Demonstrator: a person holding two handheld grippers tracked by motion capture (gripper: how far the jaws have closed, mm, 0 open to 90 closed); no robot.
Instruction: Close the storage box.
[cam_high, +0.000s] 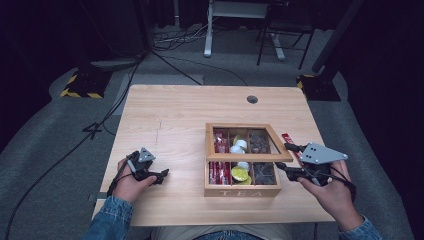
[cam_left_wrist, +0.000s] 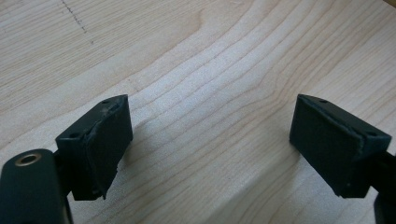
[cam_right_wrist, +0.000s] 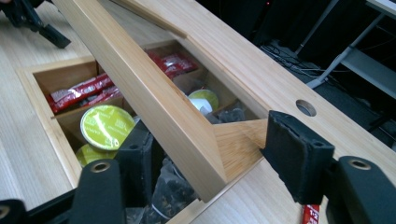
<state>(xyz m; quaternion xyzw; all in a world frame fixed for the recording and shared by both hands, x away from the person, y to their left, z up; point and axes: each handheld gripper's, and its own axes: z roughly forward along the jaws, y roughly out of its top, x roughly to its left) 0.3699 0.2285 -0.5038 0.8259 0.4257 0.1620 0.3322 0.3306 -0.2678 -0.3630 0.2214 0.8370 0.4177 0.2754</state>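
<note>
A wooden tea box (cam_high: 242, 191) marked TEA stands right of the table's middle. Its framed lid (cam_high: 250, 157) is raised at the front, hinged at the back. My right gripper (cam_high: 290, 159) is at the lid's front right corner, and its jaws press on either side of the lid's wood (cam_right_wrist: 187, 135). Inside the box lie red packets (cam_right_wrist: 79, 91), yellow-green capsules (cam_right_wrist: 106, 126) and dark bags (cam_right_wrist: 175, 191). My left gripper (cam_high: 162, 175) rests on the table at the left, open over bare wood (cam_left_wrist: 210, 144).
A red packet (cam_high: 289, 140) lies on the table just right of the box, under my right hand's side. A round cable hole (cam_high: 252, 99) sits near the far edge. Cables and desk legs (cam_high: 207, 30) are on the floor beyond the table.
</note>
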